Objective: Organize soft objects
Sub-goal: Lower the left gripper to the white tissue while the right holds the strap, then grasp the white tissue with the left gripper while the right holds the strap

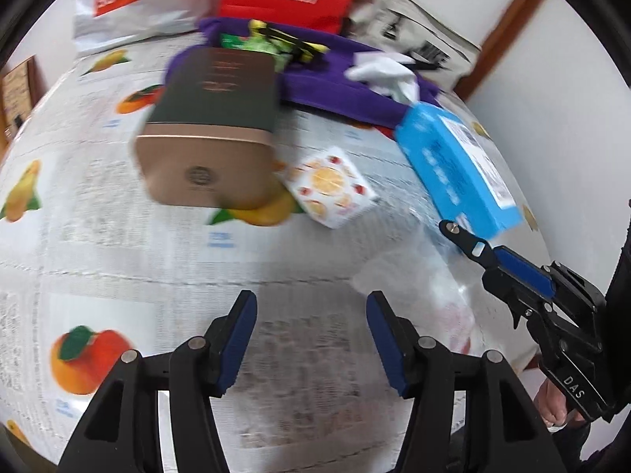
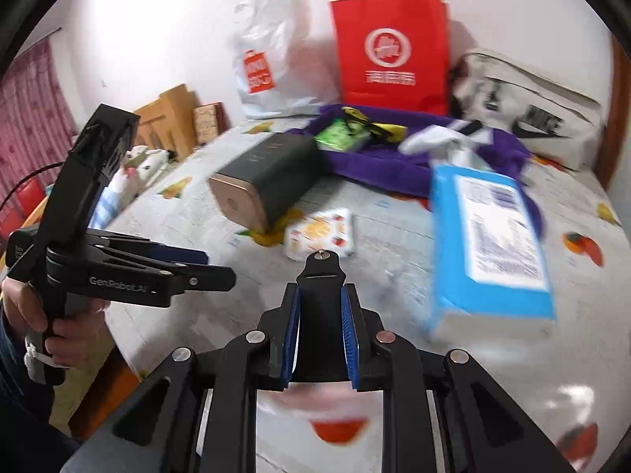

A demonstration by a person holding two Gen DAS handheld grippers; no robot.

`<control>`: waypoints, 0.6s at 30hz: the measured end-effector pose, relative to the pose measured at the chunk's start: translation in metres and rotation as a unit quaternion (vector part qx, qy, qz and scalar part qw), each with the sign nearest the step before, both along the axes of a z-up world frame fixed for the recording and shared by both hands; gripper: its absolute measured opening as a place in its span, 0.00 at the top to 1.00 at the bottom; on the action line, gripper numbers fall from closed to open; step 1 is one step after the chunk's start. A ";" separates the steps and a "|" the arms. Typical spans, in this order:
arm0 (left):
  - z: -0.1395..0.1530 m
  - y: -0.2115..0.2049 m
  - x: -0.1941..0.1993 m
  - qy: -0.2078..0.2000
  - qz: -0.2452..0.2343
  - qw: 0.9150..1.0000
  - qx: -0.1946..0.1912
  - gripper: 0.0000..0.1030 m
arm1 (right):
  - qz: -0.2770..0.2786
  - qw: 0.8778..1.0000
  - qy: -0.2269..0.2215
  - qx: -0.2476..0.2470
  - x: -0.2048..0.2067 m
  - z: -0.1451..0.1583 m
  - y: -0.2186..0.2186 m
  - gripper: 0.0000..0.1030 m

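While left gripper [image 1: 311, 300] gapes, right gripper [image 2: 322, 291] pinches black piece [image 2: 321, 270]; purple cloth [image 2: 378, 167] holds packet [image 2: 338, 138]

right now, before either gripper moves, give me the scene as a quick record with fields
surface: fruit-print cloth
left gripper: open, nothing between its pads
right gripper: closed on what looks like a black part with a screw head
tin: dark green and gold, lying on its side
small fruit-print pack: flat, beside the tin's gold end
blue box: right of the pack
purple cloth: behind them, with a green packet and a white cloth on it
back wall: white plastic bag, red bag, grey bag
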State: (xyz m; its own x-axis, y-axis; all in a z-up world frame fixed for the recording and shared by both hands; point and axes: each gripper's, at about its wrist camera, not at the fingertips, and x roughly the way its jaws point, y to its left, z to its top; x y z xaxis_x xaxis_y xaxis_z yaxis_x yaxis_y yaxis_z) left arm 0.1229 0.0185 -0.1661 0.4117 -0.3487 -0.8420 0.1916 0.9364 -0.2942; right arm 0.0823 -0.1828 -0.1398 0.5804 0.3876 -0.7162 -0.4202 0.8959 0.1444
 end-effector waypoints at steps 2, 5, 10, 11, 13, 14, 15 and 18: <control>-0.002 -0.011 -0.001 0.001 -0.012 1.000 -0.008 0.46 | -0.012 1.000 0.004 -0.004 -0.005 -0.003 -0.011 0.80; -0.001 -0.026 -0.004 0.003 -0.032 0.999 -0.016 0.46 | -0.031 0.999 0.012 -0.013 -0.013 -0.011 -0.028 0.80; -0.002 -0.052 -0.007 0.005 -0.064 0.998 -0.005 0.40 | -0.070 0.997 0.026 -0.022 -0.017 -0.025 -0.056 0.80; -0.003 -0.057 -0.008 0.005 -0.070 0.998 -0.002 0.40 | -0.077 0.996 0.028 -0.022 -0.017 -0.027 -0.060 0.80; -0.006 -0.067 -0.008 0.008 -0.080 0.997 0.006 0.40 | -0.088 0.995 0.030 -0.021 -0.016 -0.031 -0.067 0.80; -0.008 -0.071 -0.007 0.009 -0.082 0.997 0.010 0.40 | -0.092 0.995 0.033 -0.021 -0.015 -0.034 -0.071 0.80; -0.010 -0.075 -0.006 0.010 -0.084 0.996 0.016 0.40 | -0.095 0.995 0.033 -0.023 -0.014 -0.036 -0.072 0.80; -0.012 -0.086 -0.007 -0.012 -0.086 0.995 0.052 0.40 | -0.099 0.994 0.032 -0.025 -0.011 -0.040 -0.073 0.80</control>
State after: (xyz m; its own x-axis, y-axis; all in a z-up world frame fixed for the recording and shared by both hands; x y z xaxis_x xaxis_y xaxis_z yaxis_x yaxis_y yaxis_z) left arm 0.1163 -0.0678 -0.1780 0.3748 -0.3279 -0.8672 0.3572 0.9142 -0.1913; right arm 0.0715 -0.2557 -0.1799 0.5947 0.2335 -0.7693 -0.2262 0.9668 0.1186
